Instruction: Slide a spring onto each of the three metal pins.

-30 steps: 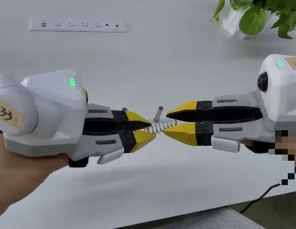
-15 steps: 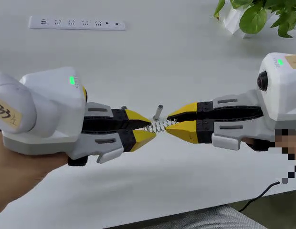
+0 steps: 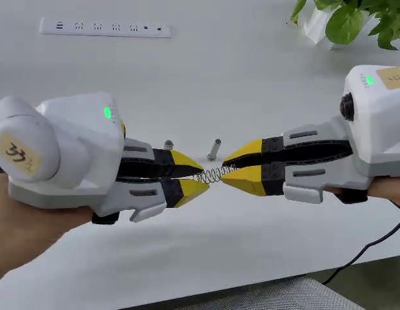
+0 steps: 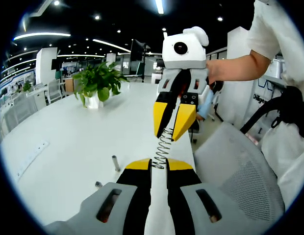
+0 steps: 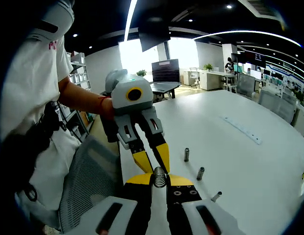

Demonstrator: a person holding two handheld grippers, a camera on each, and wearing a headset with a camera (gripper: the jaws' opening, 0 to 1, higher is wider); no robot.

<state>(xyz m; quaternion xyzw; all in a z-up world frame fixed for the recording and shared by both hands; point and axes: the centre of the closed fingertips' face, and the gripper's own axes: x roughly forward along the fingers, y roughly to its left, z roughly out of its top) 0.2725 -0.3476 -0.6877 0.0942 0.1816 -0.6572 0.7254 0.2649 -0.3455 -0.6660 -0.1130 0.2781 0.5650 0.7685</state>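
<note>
A small steel spring (image 3: 213,173) hangs level above the white table, stretched between both grippers. My left gripper (image 3: 203,178) is shut on its left end and my right gripper (image 3: 224,166) is shut on its right end. The right gripper view looks down the spring (image 5: 159,177) between its yellow tips, towards the left gripper (image 5: 157,169). Just behind the spring stands a bare metal pin (image 3: 215,150), slightly tilted. A second pin (image 3: 168,144) with a spring on it peeks over the left gripper. In the right gripper view, two pins (image 5: 186,154) (image 5: 200,173) carry springs and one pin (image 5: 216,196) is bare.
A white power strip (image 3: 104,28) lies at the far left of the table (image 3: 251,77). A potted plant (image 3: 355,19) stands at the far right corner. The table's near edge runs below the grippers, with a grey mesh chair (image 3: 264,298) and a black cable (image 3: 374,248) beyond it.
The right gripper's jaws have narrowed from open to shut on the spring's right end. The left gripper has risen slightly, uncovering the second pin. The spring remains between the two grippers.
</note>
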